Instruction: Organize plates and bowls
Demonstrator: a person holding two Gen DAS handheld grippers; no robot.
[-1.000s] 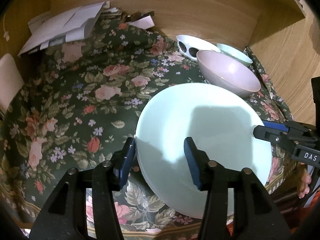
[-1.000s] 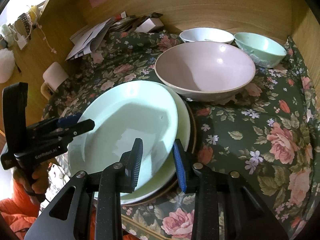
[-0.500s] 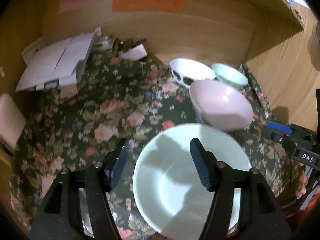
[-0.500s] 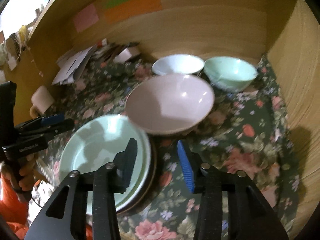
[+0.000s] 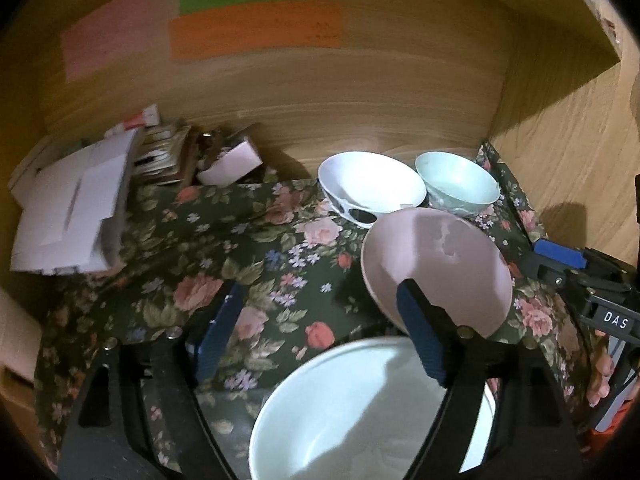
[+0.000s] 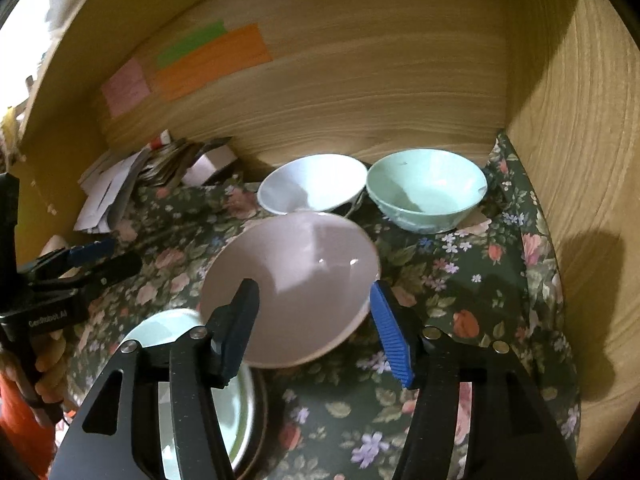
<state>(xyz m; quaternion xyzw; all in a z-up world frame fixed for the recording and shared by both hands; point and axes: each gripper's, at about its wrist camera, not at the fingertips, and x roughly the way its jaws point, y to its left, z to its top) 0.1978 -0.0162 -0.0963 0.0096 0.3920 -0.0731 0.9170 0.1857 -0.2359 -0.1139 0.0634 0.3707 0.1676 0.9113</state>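
Observation:
A pale green plate (image 5: pixel 360 412) lies on a stack of plates at the near edge of the floral cloth; it also shows in the right wrist view (image 6: pixel 168 332). A large pink bowl (image 5: pixel 436 268) (image 6: pixel 296 284) stands just behind it. A white bowl (image 5: pixel 372 184) (image 6: pixel 312 184) and a mint green bowl (image 5: pixel 458 182) (image 6: pixel 424 190) stand at the back wall. My left gripper (image 5: pixel 320 332) is open and empty above the plate's far edge. My right gripper (image 6: pixel 316 320) is open and empty, its jaws either side of the pink bowl's near rim.
A floral cloth (image 5: pixel 248 248) covers the desk. Papers and small boxes (image 5: pixel 76 204) are piled at the back left. Wooden walls (image 6: pixel 572 160) close the back and right. Coloured notes (image 5: pixel 256 28) hang on the back wall.
Both grippers let go of the green plate, which now lies on the stack. Both pulled up and back and opened wider. The right gripper moved over to the pink bowl.

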